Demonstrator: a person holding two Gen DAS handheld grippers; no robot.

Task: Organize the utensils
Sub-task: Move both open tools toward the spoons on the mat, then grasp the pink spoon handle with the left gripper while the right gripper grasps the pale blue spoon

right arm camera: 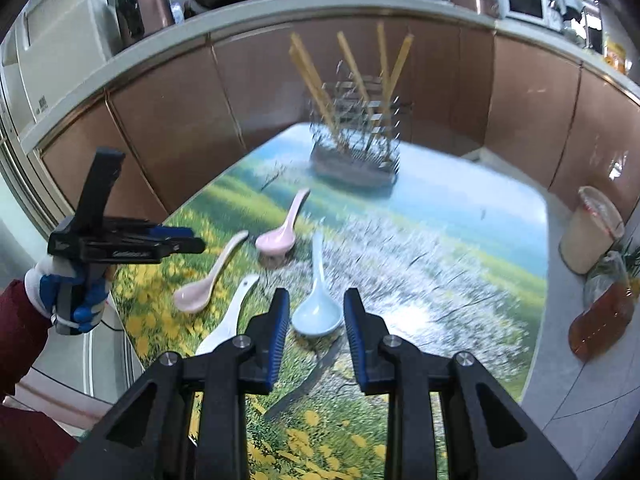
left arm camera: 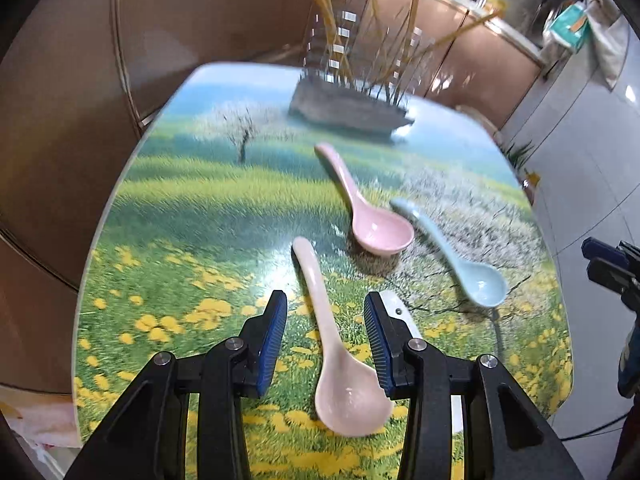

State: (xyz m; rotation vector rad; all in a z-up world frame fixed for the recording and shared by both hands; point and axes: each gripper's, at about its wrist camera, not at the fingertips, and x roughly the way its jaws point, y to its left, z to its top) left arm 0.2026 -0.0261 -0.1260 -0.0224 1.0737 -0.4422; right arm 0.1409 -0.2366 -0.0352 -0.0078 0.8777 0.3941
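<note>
Left gripper [left arm camera: 326, 308] hangs open above the pale pink spoon [left arm camera: 340, 360]; right gripper [right arm camera: 316, 306] open too, over the blue spoon [right arm camera: 318, 304], gripping nothing.

The wire utensil rack [right arm camera: 354, 152] stands at the far end of the table [right arm camera: 460, 240], chopsticks [right arm camera: 352, 68] fanning above it — an upright obstacle. To the right of the rack the tabletop lies bare out to the edge. In front of it four spoons crowd the near left part — the pink spoon [right arm camera: 280, 224] nearest the rack, the blue spoon [right arm camera: 318, 300] just beside it.
</note>
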